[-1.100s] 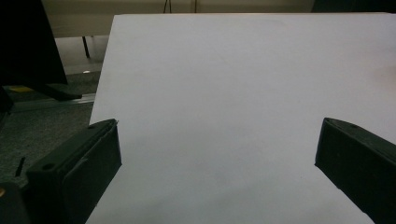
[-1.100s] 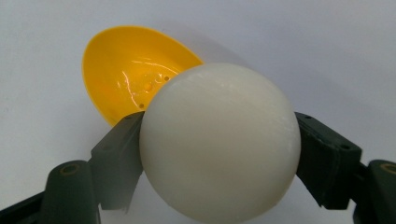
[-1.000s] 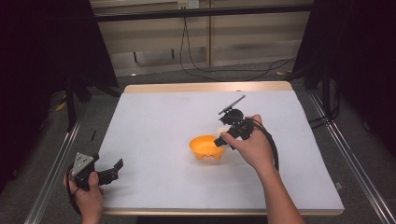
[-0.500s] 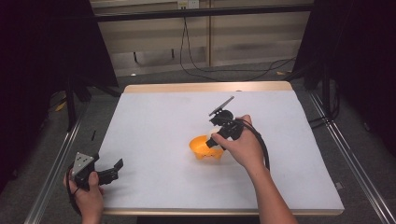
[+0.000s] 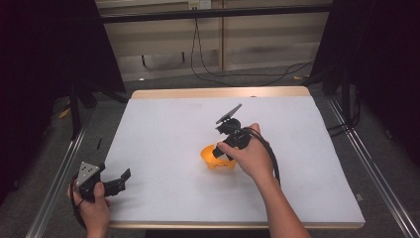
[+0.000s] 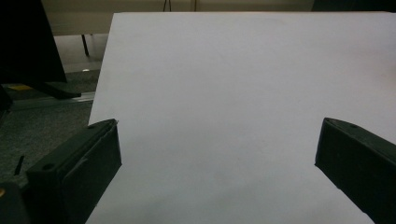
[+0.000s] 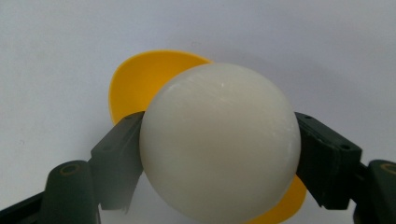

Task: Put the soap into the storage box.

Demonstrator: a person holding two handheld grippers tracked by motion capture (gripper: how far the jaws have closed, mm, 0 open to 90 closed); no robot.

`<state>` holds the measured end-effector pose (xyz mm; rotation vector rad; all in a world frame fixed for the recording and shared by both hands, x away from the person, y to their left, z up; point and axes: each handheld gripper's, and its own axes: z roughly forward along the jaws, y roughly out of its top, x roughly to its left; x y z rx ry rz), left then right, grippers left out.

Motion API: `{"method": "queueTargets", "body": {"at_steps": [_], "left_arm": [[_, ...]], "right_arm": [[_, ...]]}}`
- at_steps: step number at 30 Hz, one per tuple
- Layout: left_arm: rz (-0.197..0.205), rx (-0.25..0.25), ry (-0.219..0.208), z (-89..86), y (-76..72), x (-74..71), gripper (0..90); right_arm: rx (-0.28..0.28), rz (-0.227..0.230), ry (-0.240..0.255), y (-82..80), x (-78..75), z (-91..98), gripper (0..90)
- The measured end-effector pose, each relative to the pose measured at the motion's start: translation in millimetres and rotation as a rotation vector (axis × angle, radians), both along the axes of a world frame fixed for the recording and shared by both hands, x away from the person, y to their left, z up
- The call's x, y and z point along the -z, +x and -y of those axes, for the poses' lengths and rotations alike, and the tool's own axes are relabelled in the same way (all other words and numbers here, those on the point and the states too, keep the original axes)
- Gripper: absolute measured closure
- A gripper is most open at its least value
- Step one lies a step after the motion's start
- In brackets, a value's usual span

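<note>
An orange-yellow bowl (image 5: 214,161) (image 7: 140,79) sits near the middle of the white table (image 5: 163,129). My right gripper (image 5: 221,150) (image 7: 219,140) hangs just over the bowl, tilted down, and is shut on a smooth white ball (image 7: 219,116) that is pinched between both jaws. The ball hides most of the bowl in the right gripper view. My left gripper (image 5: 120,181) (image 6: 219,154) rests at the table's near left corner. Its jaws stand wide open over bare table, with nothing between them.
Metal rails (image 5: 59,173) run along both sides of the table. Black cables (image 5: 237,74) lie on the floor behind the far edge. A dark stand (image 5: 74,99) is off the left side. White tabletop surrounds the bowl on every side.
My right gripper has moved left and down with the ball, from beside the bowl's far right to directly over it. The left gripper and the bowl have stayed put.
</note>
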<state>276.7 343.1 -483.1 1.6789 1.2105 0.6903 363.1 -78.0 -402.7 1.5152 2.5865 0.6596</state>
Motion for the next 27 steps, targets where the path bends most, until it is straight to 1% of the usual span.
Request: {"method": "queueTargets", "body": {"at_steps": [2, 4, 7, 8, 12, 17, 20, 21, 23, 24, 27], "left_arm": [[-0.002, -0.001, -0.001, -0.1, 0.2, 0.0, 0.2], [-0.003, -0.001, -0.002, -0.1, 0.4, 0.1, 0.1], [-0.002, 0.002, -0.004, -0.3, 0.4, 0.1, 0.2], [-0.003, 0.002, -0.005, -0.4, 0.4, 0.1, 0.1], [-0.002, 0.003, -0.004, -0.3, 0.4, 0.1, 0.1], [-0.002, 0.003, 0.003, -0.4, 0.5, -0.1, 0.2], [-0.005, 0.004, -0.004, -0.2, 0.5, 0.1, 0.1], [-0.004, 0.004, -0.003, -0.2, 0.5, 0.1, 0.2], [-0.002, 0.004, 0.002, -0.5, 0.5, -0.1, 0.2], [-0.002, 0.001, 0.005, -0.3, 0.3, -0.1, 0.2], [-0.002, 0.004, 0.002, -0.5, 0.5, 0.0, 0.2]], "right_arm": [[0.010, -0.011, -0.001, 0.6, 0.9, -1.9, 23.8], [0.008, -0.008, 0.001, 1.5, 2.3, -2.6, 23.8], [0.028, -0.021, 0.008, 1.9, 3.9, -4.4, 23.7], [0.036, -0.028, 0.004, 1.7, 4.3, -5.4, 23.8], [0.036, -0.037, -0.013, 1.7, 7.2, -7.6, 23.7], [0.049, -0.026, -0.018, 2.6, 8.4, -6.8, 23.7], [0.059, -0.029, -0.021, 2.8, 9.6, -7.0, 23.7], [0.056, -0.027, -0.018, 2.7, 10.6, -7.0, 23.6], [0.056, -0.043, -0.019, 2.1, 12.1, -7.3, 23.6], [0.049, -0.041, -0.018, 2.1, 13.2, -7.3, 23.6], [0.050, -0.051, -0.023, 1.3, 15.2, -8.5, 23.6]]}}
